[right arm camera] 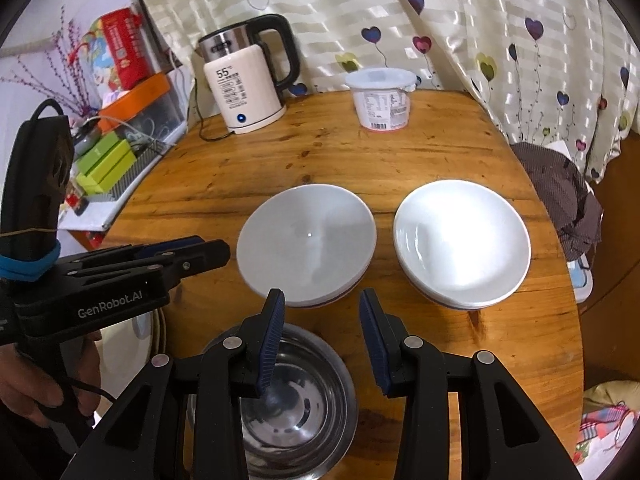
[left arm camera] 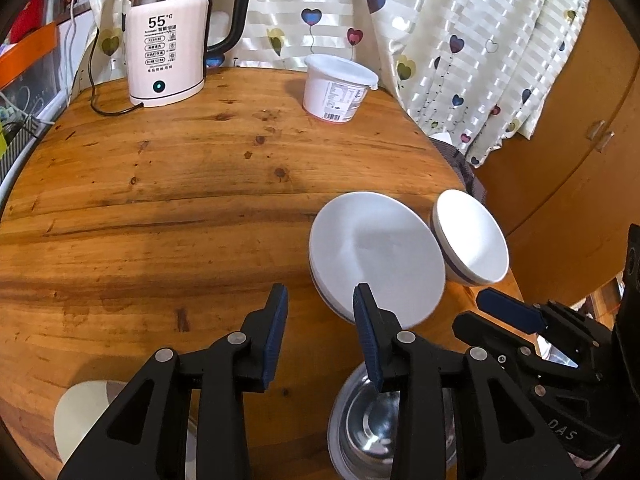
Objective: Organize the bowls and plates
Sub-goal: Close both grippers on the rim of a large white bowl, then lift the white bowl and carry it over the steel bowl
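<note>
both claws, left claw and right claw, hang spread and empty. white bowls at twelve o'clock, steel bowl beneath: a careless descent could clip a rim and tip it.

Both grippers angle downward side by side. The left gripper has its jaws parted with nothing between them; the right gripper likewise stands parted and empty. A hand grasps the left gripper's handle.
</note>
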`<action>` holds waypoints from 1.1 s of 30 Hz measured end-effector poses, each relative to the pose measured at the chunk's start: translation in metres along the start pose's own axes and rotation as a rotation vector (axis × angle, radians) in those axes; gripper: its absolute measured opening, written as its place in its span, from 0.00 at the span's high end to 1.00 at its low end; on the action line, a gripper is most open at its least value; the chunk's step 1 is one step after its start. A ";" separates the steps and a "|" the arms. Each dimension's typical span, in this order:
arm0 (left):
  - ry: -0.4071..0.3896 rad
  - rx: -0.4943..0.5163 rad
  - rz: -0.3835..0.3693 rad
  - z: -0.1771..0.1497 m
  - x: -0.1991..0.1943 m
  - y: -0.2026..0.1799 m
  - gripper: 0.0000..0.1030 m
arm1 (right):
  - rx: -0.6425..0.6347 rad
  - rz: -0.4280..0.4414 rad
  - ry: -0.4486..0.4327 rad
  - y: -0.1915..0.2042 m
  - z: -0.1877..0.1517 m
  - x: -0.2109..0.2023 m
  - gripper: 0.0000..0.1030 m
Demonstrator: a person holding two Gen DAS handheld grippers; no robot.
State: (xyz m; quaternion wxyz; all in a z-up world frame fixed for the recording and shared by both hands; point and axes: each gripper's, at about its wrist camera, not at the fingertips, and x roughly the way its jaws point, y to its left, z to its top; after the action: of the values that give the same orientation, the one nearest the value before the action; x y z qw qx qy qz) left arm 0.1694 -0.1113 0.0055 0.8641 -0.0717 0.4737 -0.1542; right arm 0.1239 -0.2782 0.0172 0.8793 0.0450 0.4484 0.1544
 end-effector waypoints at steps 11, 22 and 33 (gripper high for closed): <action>0.018 -0.004 -0.005 0.009 0.022 0.003 0.66 | 0.089 0.019 0.037 -0.018 0.007 0.025 0.72; 0.034 0.007 -0.026 0.013 0.036 0.003 0.66 | 0.119 0.026 0.058 -0.023 0.015 0.041 0.74; 0.049 0.035 -0.027 0.011 0.045 -0.005 0.70 | 0.131 0.023 0.066 -0.026 0.017 0.048 0.74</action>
State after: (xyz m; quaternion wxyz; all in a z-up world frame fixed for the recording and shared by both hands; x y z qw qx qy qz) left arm 0.2005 -0.1310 -0.0236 0.8513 -0.0594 0.4908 -0.1757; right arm 0.1701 -0.2869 -0.0160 0.8574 0.1024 0.4857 0.1363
